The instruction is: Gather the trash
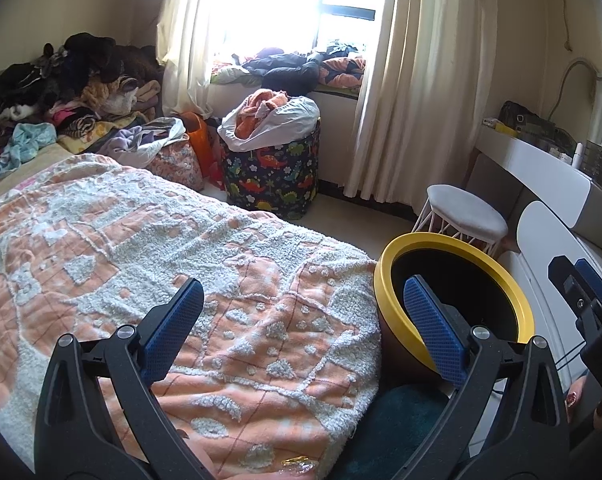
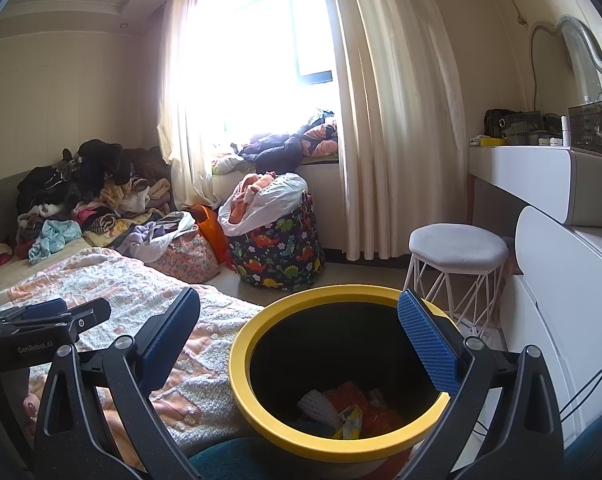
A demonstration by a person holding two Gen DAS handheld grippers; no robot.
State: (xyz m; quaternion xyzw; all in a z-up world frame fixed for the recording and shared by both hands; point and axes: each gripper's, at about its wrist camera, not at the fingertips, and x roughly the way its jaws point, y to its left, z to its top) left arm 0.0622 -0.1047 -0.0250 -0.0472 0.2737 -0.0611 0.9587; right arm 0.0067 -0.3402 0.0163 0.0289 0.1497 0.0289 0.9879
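"GenRobot.AI" reads in white on the left hand-held gripper [image 2: 45,312]; "DAS" shows on the right hand-held gripper [image 1: 581,284].

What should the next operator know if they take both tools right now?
Left tool: open, empty, over the orange-and-white blanket at the bed's foot.
Right tool: open, empty, above the yellow-rimmed trash bin.
Bin stands on the floor beside the bed, near the white stool.
Done: bin already holds wrappers and scraps at the bottom.
Left: no loose trash is clearly visible on the blanket. A shiny scrap at the left view's bottom edge may be a wrapper, too unclear to tell. Check it, then scan the room.
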